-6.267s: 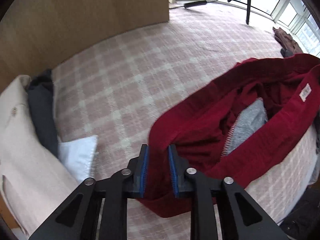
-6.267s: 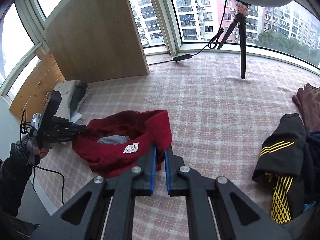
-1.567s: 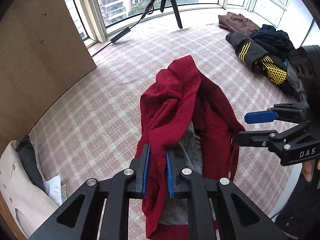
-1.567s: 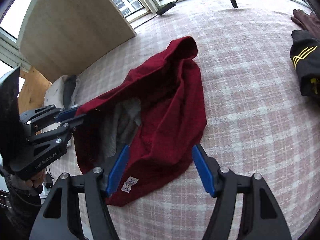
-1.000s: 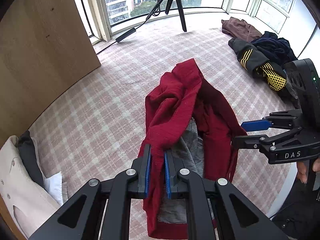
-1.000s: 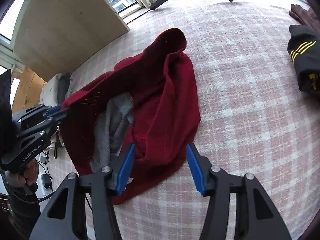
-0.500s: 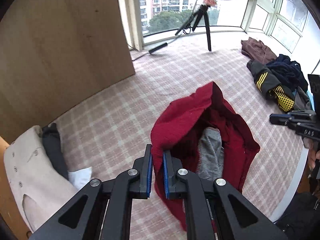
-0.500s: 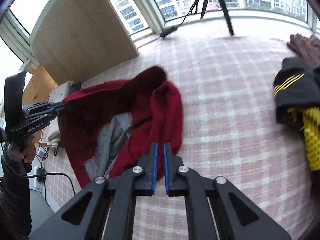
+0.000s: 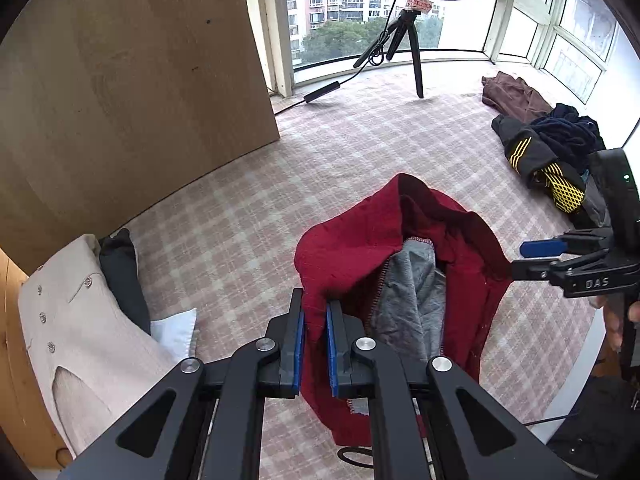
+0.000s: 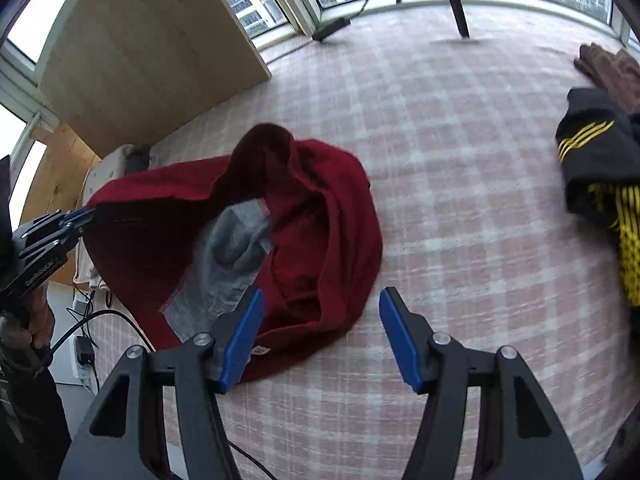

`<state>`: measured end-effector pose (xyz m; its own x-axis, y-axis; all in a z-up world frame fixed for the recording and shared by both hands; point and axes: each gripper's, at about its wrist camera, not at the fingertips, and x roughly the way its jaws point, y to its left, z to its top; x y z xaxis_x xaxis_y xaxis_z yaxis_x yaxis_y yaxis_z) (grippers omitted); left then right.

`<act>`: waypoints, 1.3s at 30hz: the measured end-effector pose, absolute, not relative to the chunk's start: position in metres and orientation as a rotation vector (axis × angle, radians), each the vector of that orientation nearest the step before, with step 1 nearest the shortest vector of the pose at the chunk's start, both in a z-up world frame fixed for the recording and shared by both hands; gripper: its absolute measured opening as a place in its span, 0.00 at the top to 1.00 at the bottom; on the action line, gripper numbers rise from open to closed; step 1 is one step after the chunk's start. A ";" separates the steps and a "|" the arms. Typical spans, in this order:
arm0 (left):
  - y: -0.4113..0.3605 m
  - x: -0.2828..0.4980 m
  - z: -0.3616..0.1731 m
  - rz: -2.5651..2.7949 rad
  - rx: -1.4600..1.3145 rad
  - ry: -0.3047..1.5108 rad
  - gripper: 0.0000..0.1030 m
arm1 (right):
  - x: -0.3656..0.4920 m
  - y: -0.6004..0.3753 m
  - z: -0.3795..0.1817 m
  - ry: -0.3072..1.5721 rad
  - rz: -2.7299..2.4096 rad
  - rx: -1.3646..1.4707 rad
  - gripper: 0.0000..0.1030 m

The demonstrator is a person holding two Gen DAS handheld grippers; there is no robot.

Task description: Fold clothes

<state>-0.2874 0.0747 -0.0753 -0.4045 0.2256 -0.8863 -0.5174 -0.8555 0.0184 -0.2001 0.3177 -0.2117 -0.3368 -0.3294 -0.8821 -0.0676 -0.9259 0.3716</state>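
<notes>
The red garment (image 9: pixel 400 248) lies bunched, grey lining showing, mid-desk (image 9: pixel 340 140), its 7 o'clock edge pinched in the left tongs (image 9: pixel 315 344), right tongs (image 10: pixel 320 334) spread wide, empty; folding looks unfinished.

Your two wrist views face each other, near — both share the red sweater (image 9: pixel 372 236) (image 10: pixel 320 216) on plaid bedding (image 9: pixel 240 216).

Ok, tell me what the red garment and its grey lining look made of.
Red garment: looks like soft matte knit or fleece, with limp, fuzzy folds. Grey lining: seems thin heathered jersey, with a mottled, finely creased surface. Exact fibres can't be told.
</notes>
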 end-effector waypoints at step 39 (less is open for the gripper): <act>-0.004 -0.165 0.095 2.500 -1.127 0.383 0.90 | -0.075 0.403 0.022 -0.359 -2.740 0.946 0.93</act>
<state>-0.1650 -0.0041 0.0947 -0.6111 0.2201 -0.7603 -0.4374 -0.8945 0.0926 -0.0754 0.4025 0.0221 -0.7687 -0.2838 -0.5732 0.1266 -0.9460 0.2986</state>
